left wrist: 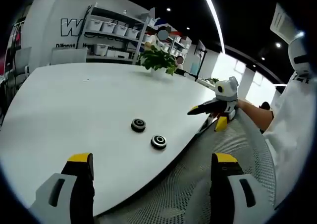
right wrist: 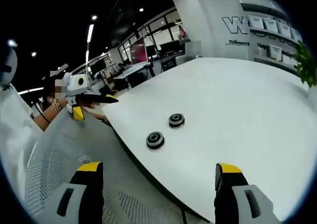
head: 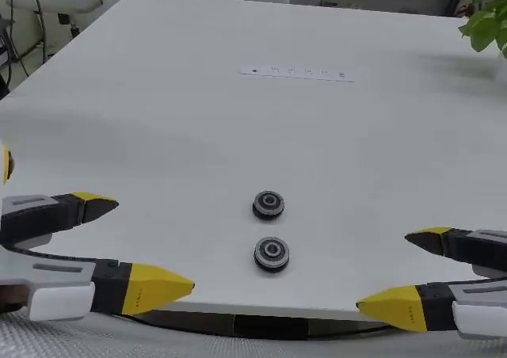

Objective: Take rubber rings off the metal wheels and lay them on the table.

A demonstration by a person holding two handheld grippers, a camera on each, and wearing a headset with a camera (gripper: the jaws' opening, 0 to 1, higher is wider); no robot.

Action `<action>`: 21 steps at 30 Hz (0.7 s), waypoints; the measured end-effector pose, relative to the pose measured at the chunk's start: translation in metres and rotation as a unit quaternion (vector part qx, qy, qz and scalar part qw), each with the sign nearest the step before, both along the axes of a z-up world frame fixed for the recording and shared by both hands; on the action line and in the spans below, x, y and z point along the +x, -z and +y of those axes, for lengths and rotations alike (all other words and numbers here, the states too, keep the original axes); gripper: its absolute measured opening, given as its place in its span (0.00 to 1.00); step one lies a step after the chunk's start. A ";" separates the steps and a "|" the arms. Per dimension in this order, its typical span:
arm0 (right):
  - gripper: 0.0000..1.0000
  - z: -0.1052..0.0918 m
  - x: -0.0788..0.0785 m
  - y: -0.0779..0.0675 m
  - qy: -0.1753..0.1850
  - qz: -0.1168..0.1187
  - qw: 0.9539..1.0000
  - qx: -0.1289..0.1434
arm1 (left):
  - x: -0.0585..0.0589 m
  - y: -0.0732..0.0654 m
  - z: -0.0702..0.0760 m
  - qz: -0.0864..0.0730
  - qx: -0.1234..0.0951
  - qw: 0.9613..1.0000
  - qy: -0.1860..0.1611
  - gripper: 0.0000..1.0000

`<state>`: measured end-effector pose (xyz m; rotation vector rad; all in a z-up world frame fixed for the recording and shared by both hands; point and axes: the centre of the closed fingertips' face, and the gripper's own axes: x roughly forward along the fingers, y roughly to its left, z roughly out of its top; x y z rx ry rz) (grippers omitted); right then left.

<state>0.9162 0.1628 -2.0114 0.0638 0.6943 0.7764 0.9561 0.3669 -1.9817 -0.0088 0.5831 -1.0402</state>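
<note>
Head view: two metal wheels sit on the table [head: 238, 120] close to its front edge, one behind the other. Far wheel [head: 268, 204] and near wheel [head: 272, 254] are close together but not touching. Black rubber rings [head: 257, 256] look to be on both, and none lies loose on the table. Left tongs [head: 148, 245] and right tongs [head: 385, 269] flank the pair, well apart from it. Both are spread wide and hold nothing.

Left gripper view: own jaws wide apart and empty, both wheels ahead between them. Right tongs sit across at the table edge, over a grey mesh surface [left wrist: 242, 149].

Right gripper view: mirror of that. Jaws wide and empty, wheels ahead, left tongs opposite.

Read: we're at the approach step, no ring off yet. Next move probably has one tongs pin the near wheel by its body while the other pinches the ring's edge and peels it off. The ring looks thin and snug, so a shallow bite could slip.
</note>
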 end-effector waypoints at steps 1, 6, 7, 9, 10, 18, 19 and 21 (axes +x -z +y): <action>0.93 0.000 0.000 0.000 -0.001 0.000 1.000 0.000 | 0.000 0.000 0.000 0.000 0.000 1.000 0.000 0.97; 0.93 0.000 0.000 0.001 -0.002 0.002 1.000 0.000 | 0.000 0.000 0.000 0.001 0.001 1.000 0.000 0.97; 0.93 0.000 0.000 0.001 -0.002 0.003 1.000 0.000 | 0.000 0.000 0.000 0.001 0.001 1.000 0.000 0.97; 0.92 0.000 0.000 0.002 -0.002 0.006 1.000 0.000 | 0.000 0.000 0.000 0.001 0.001 1.000 0.000 0.97; 0.92 0.000 0.000 0.002 -0.001 0.006 1.000 0.000 | 0.000 0.000 0.000 0.001 0.000 1.000 0.000 0.96; 0.92 0.000 0.001 0.000 0.002 0.002 1.000 0.003 | 0.001 -0.001 0.000 -0.003 0.001 1.000 0.000 0.96; 0.92 0.000 0.001 0.000 0.001 0.002 1.000 0.003 | 0.001 -0.001 0.000 -0.004 0.002 1.000 0.001 0.96; 0.92 0.000 -0.001 0.002 -0.004 0.005 1.000 -0.007 | 0.000 -0.002 -0.002 -0.010 0.003 1.000 0.008 0.95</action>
